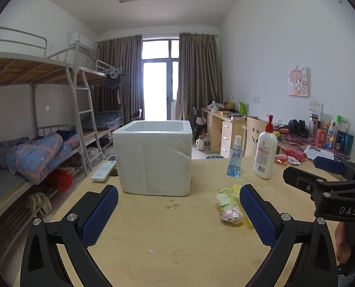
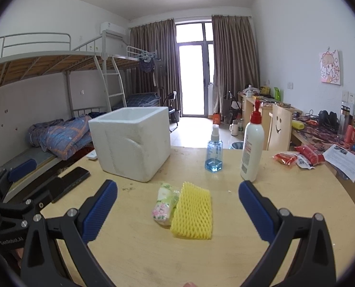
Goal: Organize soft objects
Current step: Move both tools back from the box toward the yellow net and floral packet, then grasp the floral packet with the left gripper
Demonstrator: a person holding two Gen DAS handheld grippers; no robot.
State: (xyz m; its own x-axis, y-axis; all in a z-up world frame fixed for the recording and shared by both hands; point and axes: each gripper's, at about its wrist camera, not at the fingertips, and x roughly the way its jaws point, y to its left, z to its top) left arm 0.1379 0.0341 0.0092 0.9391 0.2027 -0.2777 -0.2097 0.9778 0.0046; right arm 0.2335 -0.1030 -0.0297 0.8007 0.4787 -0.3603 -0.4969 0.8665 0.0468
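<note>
On the table (image 2: 225, 251) before you, the foam box (image 2: 132, 143) stands at the far left, with the remote (image 1: 103, 168) at its left side. Right of the box stand the spray bottle (image 2: 214, 151) and, further right, the pump bottle (image 2: 252, 148). Nearer you, the tissue pack (image 2: 164, 205) lies touching the left edge of the foam net (image 2: 193, 211), perhaps overlapping it slightly.
</note>
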